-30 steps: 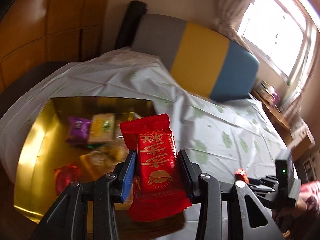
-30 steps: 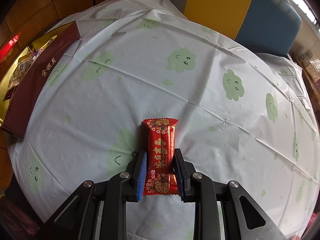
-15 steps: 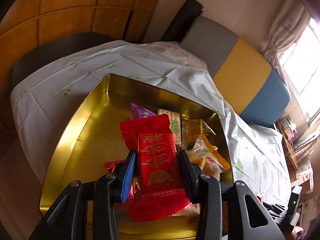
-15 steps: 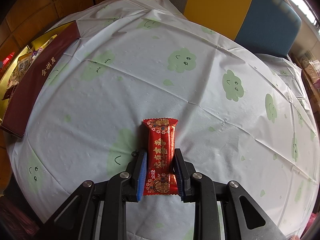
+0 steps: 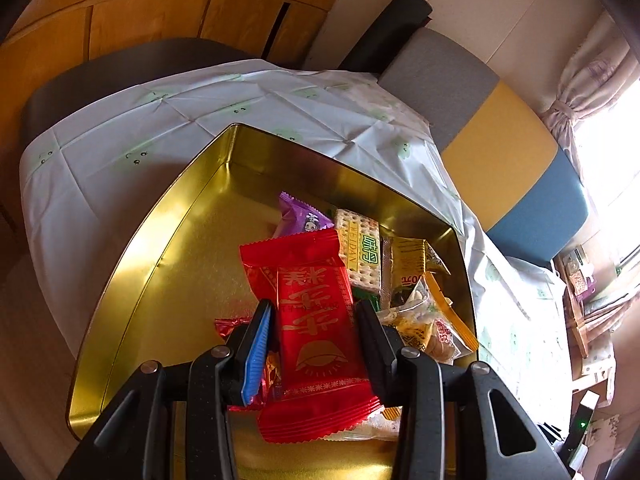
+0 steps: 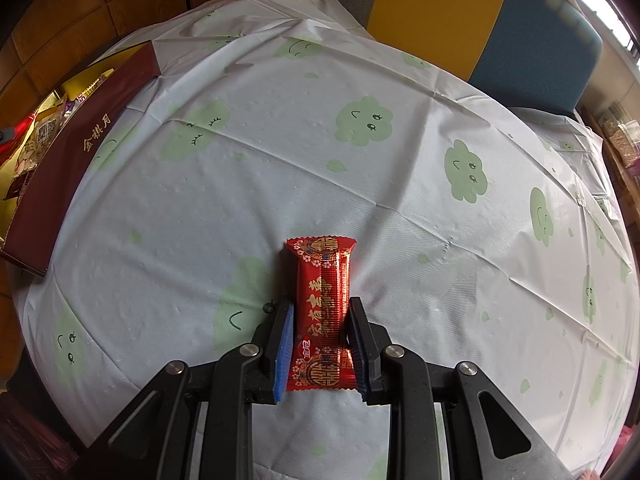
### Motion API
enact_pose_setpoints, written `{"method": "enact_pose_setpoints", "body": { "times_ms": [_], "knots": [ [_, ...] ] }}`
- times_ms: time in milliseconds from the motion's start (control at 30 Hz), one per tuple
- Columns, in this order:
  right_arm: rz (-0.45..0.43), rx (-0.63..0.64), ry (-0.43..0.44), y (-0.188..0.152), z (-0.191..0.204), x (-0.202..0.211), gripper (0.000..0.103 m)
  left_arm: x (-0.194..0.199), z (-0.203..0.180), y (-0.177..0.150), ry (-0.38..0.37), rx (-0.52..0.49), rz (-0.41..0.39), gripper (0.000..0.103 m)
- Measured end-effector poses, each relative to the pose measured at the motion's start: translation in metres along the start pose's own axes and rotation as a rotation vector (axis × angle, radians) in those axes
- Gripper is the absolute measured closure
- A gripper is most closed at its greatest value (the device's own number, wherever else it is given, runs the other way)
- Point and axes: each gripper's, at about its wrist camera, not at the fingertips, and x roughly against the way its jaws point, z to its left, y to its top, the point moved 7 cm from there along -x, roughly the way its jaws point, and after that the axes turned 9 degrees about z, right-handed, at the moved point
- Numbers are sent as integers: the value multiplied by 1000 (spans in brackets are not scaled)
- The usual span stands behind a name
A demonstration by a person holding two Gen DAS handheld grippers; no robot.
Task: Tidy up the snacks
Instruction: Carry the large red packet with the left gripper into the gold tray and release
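Two claws, two red snacks, one clothed table

Wood-panelled wall and a grey-yellow-blue bench [image 6: 460, 12] lie beyond the cloud-print tablecloth [image 6: 400, 200]; under the left claw [image 5: 314, 334], gripping a red packet [image 5: 316, 332], sits the gold tin [image 5: 192, 240]; the right claw [image 6: 320, 340] pinches a slim red bar [image 6: 324, 312] on the cloth.

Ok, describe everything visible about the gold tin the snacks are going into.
The gold tin is a shallow, shiny metal box with straight walls and angled corners, open on top, resting on the cloud-print tablecloth. Its outside wall is maroon with gold characters. Wrapped snacks lie piled toward one side; the rest of the floor is bare. The left gripper holds a red snack packet over it.
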Motion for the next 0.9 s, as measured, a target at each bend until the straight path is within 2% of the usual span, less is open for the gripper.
{"method": "enact_pose_setpoints", "body": {
  "times_ms": [200, 433, 567, 667, 900],
  "knots": [
    [0, 0, -2, 0, 0, 0, 76, -9, -4, 7, -13, 14, 24, 59],
    [0, -1, -2, 0, -1, 0, 76, -31, 2, 6, 13, 31, 89, 57],
    [-1, 0, -5, 0, -1, 0, 76, -31, 3, 3, 46, 0, 81, 56],
    [-1, -2, -5, 0, 0, 0, 76, -28, 3, 3, 58, -13, 72, 51],
    [-2, 0, -8, 0, -1, 0, 76, -5, -5, -2, 150, -106, -11, 51]
  ]
}}
